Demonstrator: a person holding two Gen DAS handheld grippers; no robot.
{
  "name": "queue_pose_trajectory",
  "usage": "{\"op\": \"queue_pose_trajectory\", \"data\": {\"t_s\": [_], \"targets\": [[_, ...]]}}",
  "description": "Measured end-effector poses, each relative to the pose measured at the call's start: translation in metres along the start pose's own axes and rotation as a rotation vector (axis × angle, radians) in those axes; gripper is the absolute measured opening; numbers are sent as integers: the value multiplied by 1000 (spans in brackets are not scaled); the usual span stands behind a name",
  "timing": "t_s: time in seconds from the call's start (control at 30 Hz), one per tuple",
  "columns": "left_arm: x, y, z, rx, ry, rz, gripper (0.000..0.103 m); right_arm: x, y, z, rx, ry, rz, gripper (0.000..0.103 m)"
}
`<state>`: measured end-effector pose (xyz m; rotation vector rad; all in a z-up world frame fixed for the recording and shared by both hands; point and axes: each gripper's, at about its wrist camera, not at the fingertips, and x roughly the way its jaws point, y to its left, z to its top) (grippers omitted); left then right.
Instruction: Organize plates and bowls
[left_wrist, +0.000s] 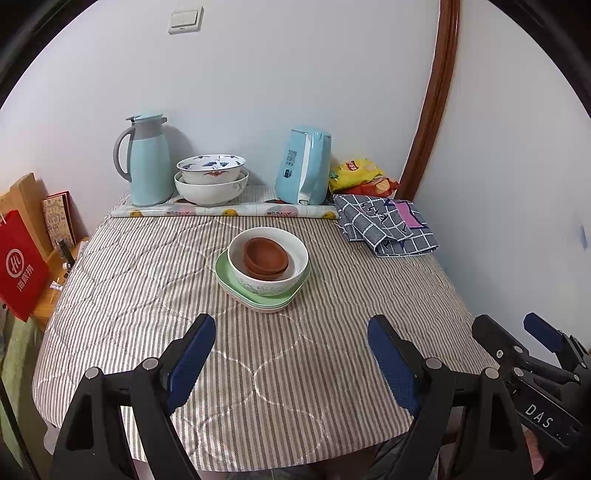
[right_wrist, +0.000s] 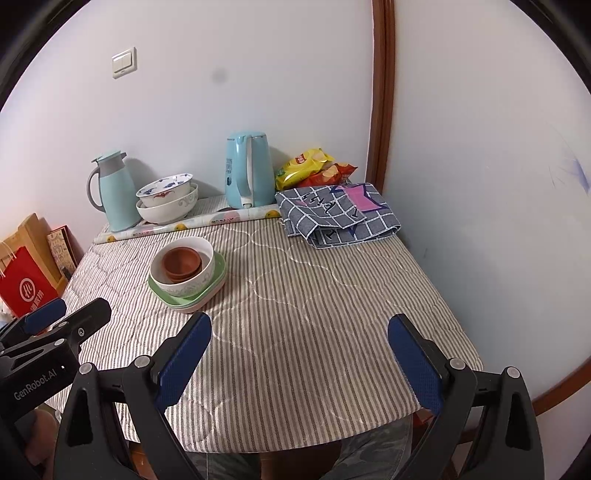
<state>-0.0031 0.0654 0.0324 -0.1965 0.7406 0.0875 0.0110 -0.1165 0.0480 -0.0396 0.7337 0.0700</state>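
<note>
A stack stands mid-table: brown bowls (left_wrist: 265, 256) nested inside a white bowl (left_wrist: 273, 284), on green plates (left_wrist: 229, 280) over a pinkish plate. It also shows in the right wrist view, with the brown bowls (right_wrist: 181, 263), white bowl (right_wrist: 188, 286) and green plates (right_wrist: 218, 277). Two larger patterned bowls (left_wrist: 211, 179) (right_wrist: 167, 201) sit nested at the back. My left gripper (left_wrist: 291, 332) is open and empty above the table's near edge, short of the stack. My right gripper (right_wrist: 299, 332) is open and empty, to the right of the stack.
A striped quilted cloth (left_wrist: 147, 295) covers the table. At the back stand a blue thermos (left_wrist: 146, 162), a blue kettle (left_wrist: 304, 166), snack bags (left_wrist: 358, 173) and a folded checked cloth (left_wrist: 388, 225). A red bag (left_wrist: 18, 266) is at the left. Walls close the back and right.
</note>
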Motion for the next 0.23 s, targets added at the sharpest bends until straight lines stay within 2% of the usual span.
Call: {"op": "queue_pose_trajectory", "data": {"t_s": [0.23], "targets": [[2, -6, 6, 19, -11, 4, 84, 0, -1, 2, -5, -3, 2, 96]]}}
